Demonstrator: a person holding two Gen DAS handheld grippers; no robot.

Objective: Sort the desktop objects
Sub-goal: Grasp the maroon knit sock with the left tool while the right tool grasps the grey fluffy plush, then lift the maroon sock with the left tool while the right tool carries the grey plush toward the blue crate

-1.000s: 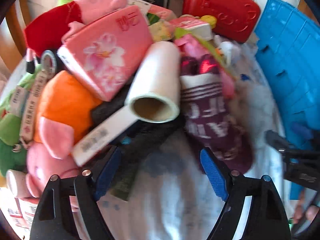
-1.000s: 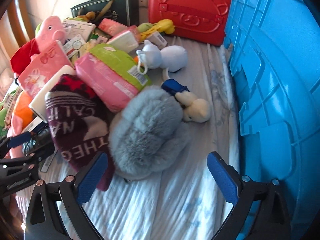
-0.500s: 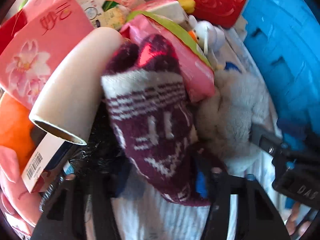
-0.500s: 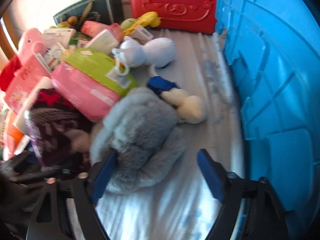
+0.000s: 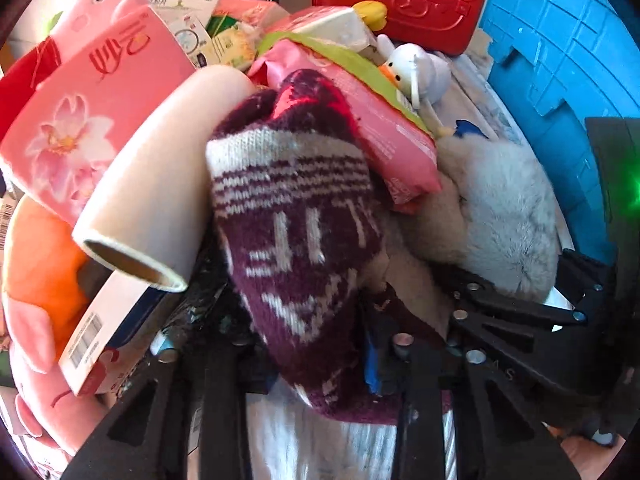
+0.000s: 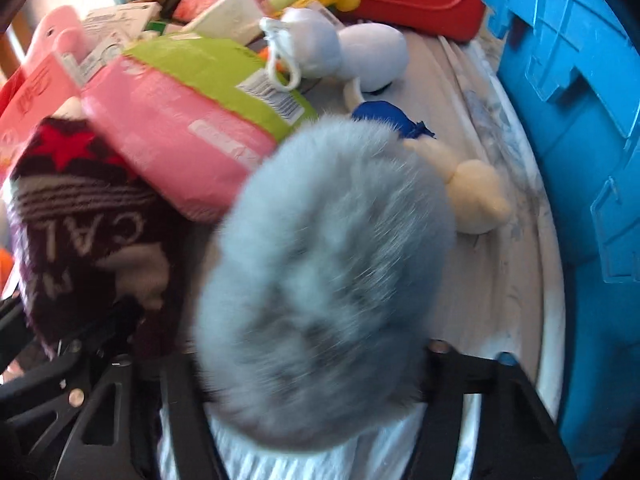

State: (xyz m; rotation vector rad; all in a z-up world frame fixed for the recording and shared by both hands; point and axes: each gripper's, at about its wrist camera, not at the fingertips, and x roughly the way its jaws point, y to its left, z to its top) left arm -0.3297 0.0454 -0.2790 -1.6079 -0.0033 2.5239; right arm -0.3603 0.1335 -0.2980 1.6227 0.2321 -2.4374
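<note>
1. Left wrist view: the left gripper (image 5: 316,364) is closing, and its fingers are almost together around the lower end of the maroon knitted sock (image 5: 296,248). The sock stands up between them. Close on the left lies a cardboard tube (image 5: 160,184) against a pink tissue pack (image 5: 92,120). On the right, grey fur (image 5: 508,216) touches the sock, so there is little free room on either side.

2. Right wrist view: the right gripper (image 6: 316,380) is closing on the grey fluffy toy (image 6: 320,260), which fills the gap between the fingers; whether they already press it I cannot tell. Right of the fingers is a strip of bare cloth (image 6: 516,280), then the blue crate (image 6: 592,160) wall. Left is the sock and a pink-green pack (image 6: 192,120).
</note>
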